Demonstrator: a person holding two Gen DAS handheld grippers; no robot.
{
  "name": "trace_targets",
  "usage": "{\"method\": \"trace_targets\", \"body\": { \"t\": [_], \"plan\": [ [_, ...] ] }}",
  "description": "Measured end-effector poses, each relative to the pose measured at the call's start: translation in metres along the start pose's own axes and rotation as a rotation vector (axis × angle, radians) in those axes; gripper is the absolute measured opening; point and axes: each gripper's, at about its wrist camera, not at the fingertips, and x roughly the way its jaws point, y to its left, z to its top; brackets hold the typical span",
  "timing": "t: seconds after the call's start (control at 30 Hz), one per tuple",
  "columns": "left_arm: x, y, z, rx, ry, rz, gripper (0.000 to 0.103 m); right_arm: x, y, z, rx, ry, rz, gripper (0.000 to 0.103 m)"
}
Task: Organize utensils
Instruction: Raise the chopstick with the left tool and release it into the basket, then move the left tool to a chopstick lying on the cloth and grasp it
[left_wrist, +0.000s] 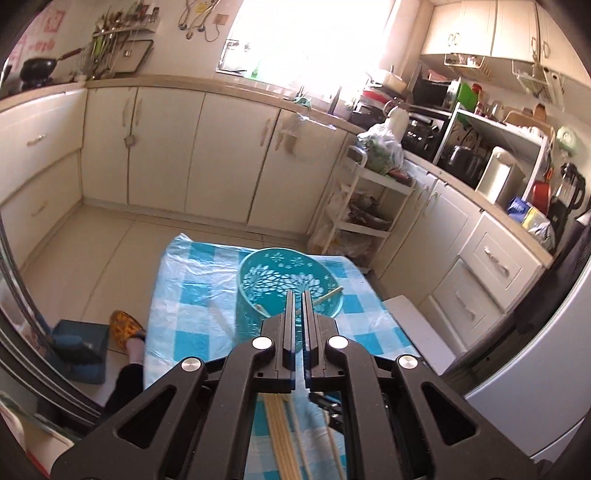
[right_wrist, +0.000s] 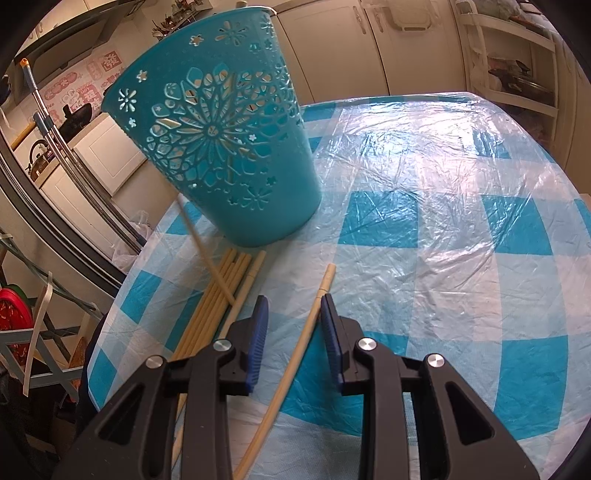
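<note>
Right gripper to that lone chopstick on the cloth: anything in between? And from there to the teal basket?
Nothing visible. The lone chopstick already lies between the open fingers of the right gripper, pads not pressing on it. Toward the teal basket only bare checked tablecloth shows; the chopstick bundle lies off to the left.

Basket (right_wrist: 229, 147) on table (right_wrist: 424, 184); chopsticks (right_wrist: 221, 295) before it (two inside); lone chopstick (right_wrist: 295, 354) right of bundle.
</note>
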Motion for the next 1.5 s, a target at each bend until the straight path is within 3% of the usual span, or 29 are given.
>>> {"method": "trace_targets", "body": {
  "t": [0.1, 0.2, 0.3, 0.37, 0.57, 0.73, 0.97, 1.1, 1.33, 1.43, 1.5],
  "plan": [
    [0.013, 0.016, -0.009, -0.040, 0.058, 0.050, 0.004, 0.001, 0.001, 0.000, -0.002, 0.001, 0.003, 0.031],
    [0.055, 0.062, -0.035, -0.181, 0.201, 0.080, 0.005, 0.000, 0.003, -0.001, -0.009, -0.003, -0.003, 0.034],
    [0.091, 0.100, -0.060, -0.287, 0.303, 0.128, 0.008, -0.007, 0.010, -0.002, -0.024, -0.054, -0.092, 0.045],
    [0.109, 0.120, -0.073, -0.349, 0.350, 0.140, 0.008, -0.012, 0.029, -0.002, -0.133, -0.081, -0.142, 0.045],
    [0.147, 0.133, -0.076, -0.359, 0.375, 0.157, 0.023, 0.012, 0.078, 0.006, -0.327, -0.016, -0.077, 0.045],
    [0.181, 0.142, -0.068, -0.432, 0.403, 0.174, 0.026, 0.040, 0.081, 0.021, -0.315, 0.051, -0.054, 0.045],
    [0.204, 0.144, -0.065, -0.440, 0.413, 0.208, 0.034, 0.047, 0.083, 0.026, -0.318, 0.100, 0.007, 0.045],
    [0.207, 0.143, -0.063, -0.431, 0.411, 0.211, 0.035, 0.045, 0.097, 0.017, -0.351, 0.127, 0.081, 0.045],
    [0.209, 0.145, -0.061, -0.424, 0.426, 0.213, 0.036, 0.046, 0.124, 0.004, -0.335, 0.192, 0.319, 0.046],
    [0.211, 0.144, -0.059, -0.403, 0.438, 0.234, 0.036, 0.046, 0.136, 0.001, -0.347, 0.168, 0.318, 0.048],
    [0.212, 0.143, -0.058, -0.394, 0.446, 0.245, 0.036, 0.040, 0.134, 0.000, -0.318, 0.106, 0.251, 0.053]
  ]
}}
